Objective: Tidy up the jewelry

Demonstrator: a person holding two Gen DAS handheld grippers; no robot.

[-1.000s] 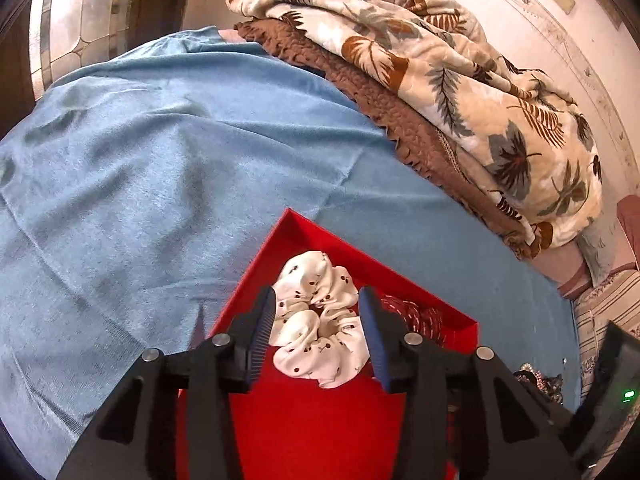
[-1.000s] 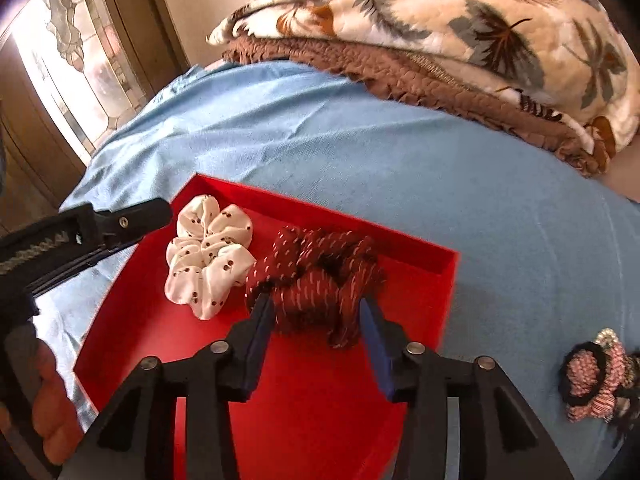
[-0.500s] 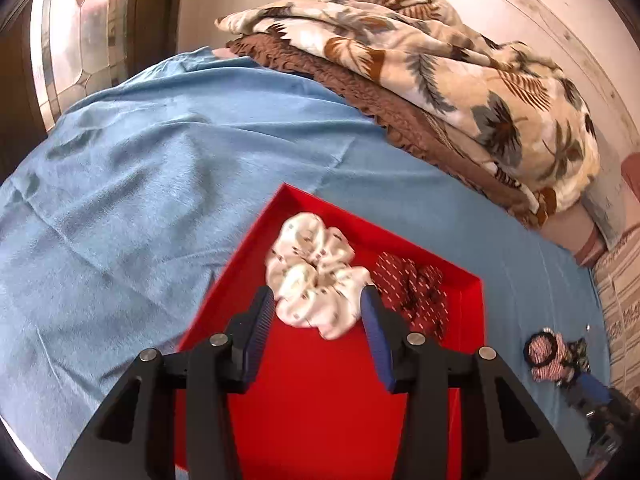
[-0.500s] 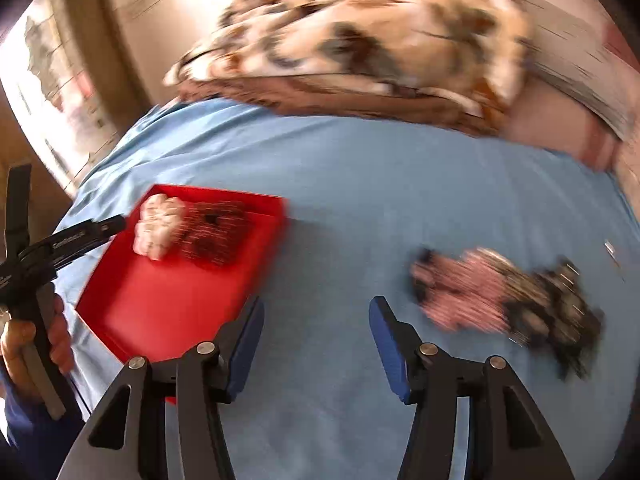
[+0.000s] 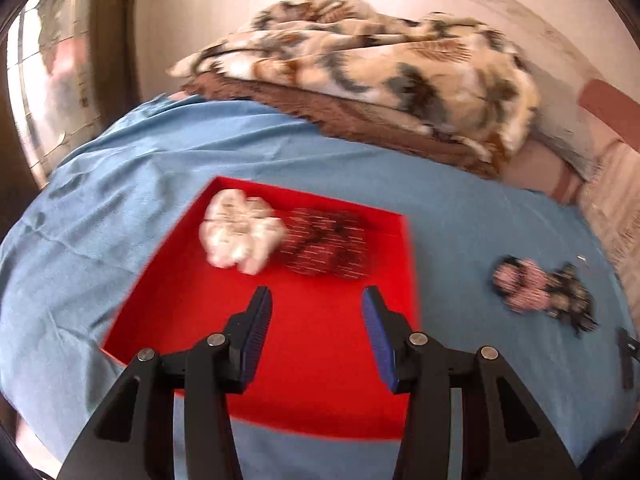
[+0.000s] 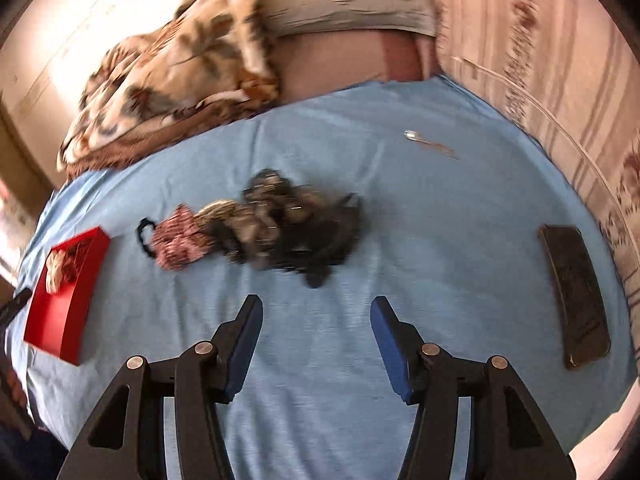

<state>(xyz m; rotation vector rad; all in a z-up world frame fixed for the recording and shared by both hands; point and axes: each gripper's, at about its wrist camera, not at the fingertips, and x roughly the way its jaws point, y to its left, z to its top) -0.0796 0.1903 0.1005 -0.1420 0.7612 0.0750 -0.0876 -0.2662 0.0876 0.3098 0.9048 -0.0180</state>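
Observation:
A red tray (image 5: pixel 304 360) lies on the blue bedsheet. It holds a white dotted scrunchie (image 5: pixel 240 236) and a dark red scrunchie (image 5: pixel 328 244) at its far end. My left gripper (image 5: pixel 316 304) is open and empty above the tray's middle. A pile of several scrunchies and hair ties (image 6: pixel 264 224) lies on the sheet, right of the tray (image 6: pixel 64 312); it also shows in the left wrist view (image 5: pixel 540 288). My right gripper (image 6: pixel 316 312) is open and empty, just in front of the pile.
A folded leaf-print blanket (image 5: pixel 380 68) lies along the far side of the bed. A dark phone-like slab (image 6: pixel 572 292) lies on the sheet at the right. A small metal hair pin (image 6: pixel 428 144) lies beyond the pile. A patterned wall (image 6: pixel 580 80) borders the bed at the right.
My left gripper has drawn back from the white scrunchie, which stays in the tray. My right gripper has left the dark red scrunchie in the tray and swung right to face the pile.

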